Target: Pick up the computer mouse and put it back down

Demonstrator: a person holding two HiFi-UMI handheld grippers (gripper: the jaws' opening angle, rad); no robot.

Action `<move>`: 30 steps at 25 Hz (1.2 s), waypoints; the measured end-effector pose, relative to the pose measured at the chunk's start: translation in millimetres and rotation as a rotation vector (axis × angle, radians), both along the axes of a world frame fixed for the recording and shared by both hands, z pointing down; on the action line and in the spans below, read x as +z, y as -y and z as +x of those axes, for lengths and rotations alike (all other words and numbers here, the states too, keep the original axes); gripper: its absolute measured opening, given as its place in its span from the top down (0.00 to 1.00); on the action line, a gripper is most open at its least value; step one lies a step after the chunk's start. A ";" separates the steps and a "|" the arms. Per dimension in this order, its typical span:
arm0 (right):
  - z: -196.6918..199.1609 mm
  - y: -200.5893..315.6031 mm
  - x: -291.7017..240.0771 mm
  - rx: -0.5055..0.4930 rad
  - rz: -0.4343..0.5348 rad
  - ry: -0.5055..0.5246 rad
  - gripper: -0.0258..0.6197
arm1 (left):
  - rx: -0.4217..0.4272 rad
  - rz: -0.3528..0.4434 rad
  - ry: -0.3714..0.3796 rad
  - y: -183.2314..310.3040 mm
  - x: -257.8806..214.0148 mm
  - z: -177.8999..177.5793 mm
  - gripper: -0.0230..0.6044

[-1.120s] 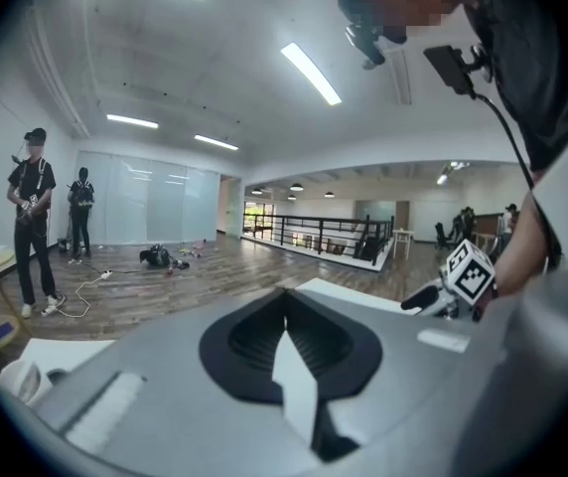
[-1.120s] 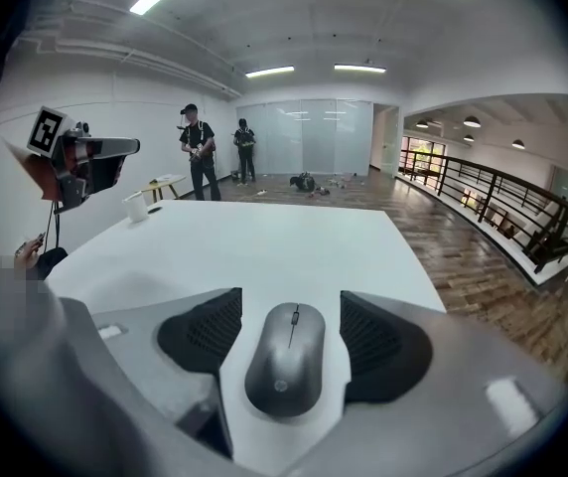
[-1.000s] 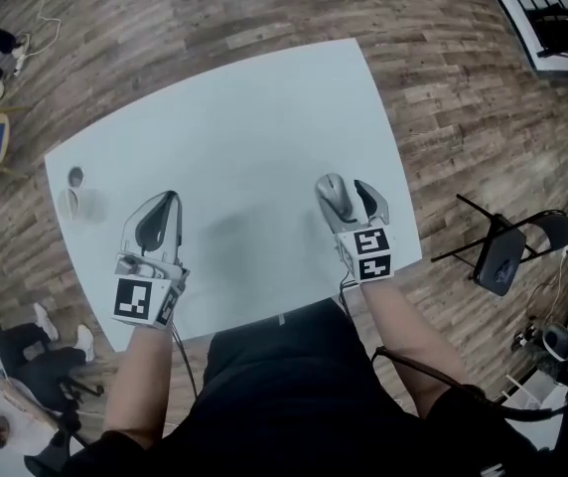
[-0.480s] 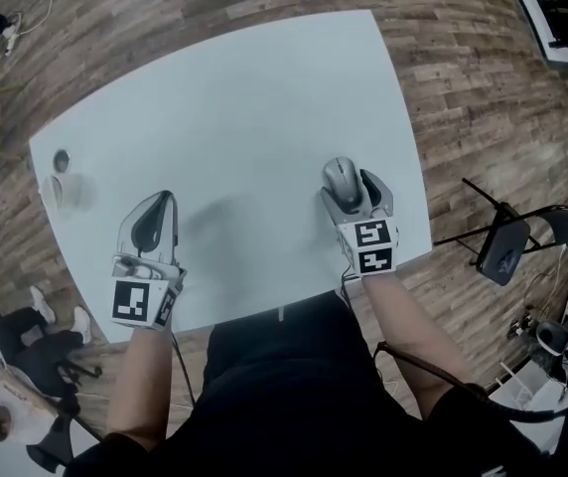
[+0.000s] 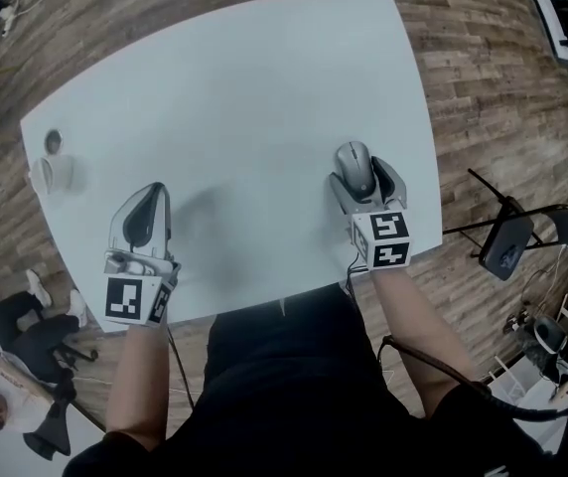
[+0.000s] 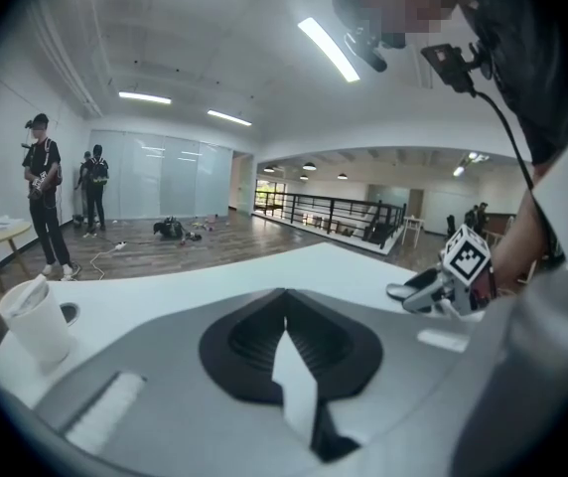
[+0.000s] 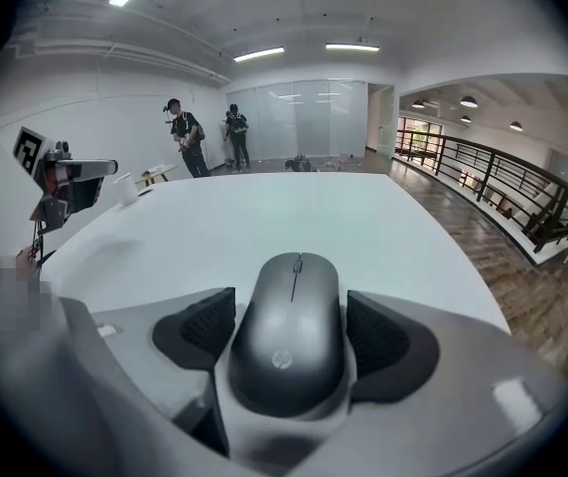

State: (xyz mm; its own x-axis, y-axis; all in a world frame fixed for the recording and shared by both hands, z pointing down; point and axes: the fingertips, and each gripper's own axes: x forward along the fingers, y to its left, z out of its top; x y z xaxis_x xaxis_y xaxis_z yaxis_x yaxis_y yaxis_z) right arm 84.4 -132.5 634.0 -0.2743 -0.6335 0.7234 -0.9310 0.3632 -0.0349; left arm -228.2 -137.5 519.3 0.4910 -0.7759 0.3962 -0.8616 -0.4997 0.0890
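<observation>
Right gripper view showed the right gripper [image 7: 290,316] w/ jaws spread wide and a grey computer mouse [image 7: 289,346] sitting btwn the two ribbed black pads [image 7: 200,331]. The mouse lay flat on the white table [image 7: 264,217], top side up. Each pad stood just beside a flank of the mouse; no squeeze was visible, so it read as let go, not pinched. Head view showed the left gripper [image 5: 152,192] well off to that side, tips pressed together, nothing btwn them, hovering low over bare table.

Risks, as a judgement: the pads sat so near the flanks that a crooked pull-back would prob. catch one side and drag or twist the mouse. A lift before the pads were clear could tip it up on one flank. The table's edge ran close on the outer side of the right gripper, so a sideways shove that way could push the mouse toward the drop.

Orientation: the mouse's long axis ran along the line the right gripper pointed. Its scroll-wheel end faced away from the gripper, toward open table. Its rounded palm end w/ the logo sat deepest btwn the jaws, nearest the gripper's body.
</observation>
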 end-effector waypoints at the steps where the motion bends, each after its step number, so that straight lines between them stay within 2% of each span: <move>1: 0.9 0.2 -0.1 0.003 0.002 0.001 0.42 | 0.000 0.000 0.005 -1.9 0.2 0.2 0.99; 6: 3.4 1.0 0.3 0.016 -0.001 0.003 0.43 | -0.019 0.026 -0.003 -4.6 -8.3 -6.5 0.99; 8: 3.2 2.2 0.6 0.015 0.003 0.005 0.48 | -0.024 0.035 -0.003 -4.5 -11.6 -10.1 0.99; 19: 5.4 1.7 8.7 -0.004 -0.004 0.020 0.50 | -0.058 0.039 0.024 -24.1 -9.0 -21.9 0.99; 25: 9.9 3.7 2.1 0.027 0.014 0.032 0.50 | -0.058 0.060 0.014 -26.9 -15.4 -22.6 0.99; 30: 4.4 4.9 -12.0 0.006 0.040 0.034 0.50 | -0.091 0.087 -0.010 -27.6 -37.9 -30.2 0.99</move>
State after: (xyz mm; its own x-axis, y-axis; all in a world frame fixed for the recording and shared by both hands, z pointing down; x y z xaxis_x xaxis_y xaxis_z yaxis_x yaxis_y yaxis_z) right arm 88.8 -137.4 622.0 -0.2948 -0.6632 0.6879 -0.9316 0.3597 -0.0524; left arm -258.4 -109.8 481.4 0.4201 -0.8488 0.3211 -0.9032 -0.4253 0.0575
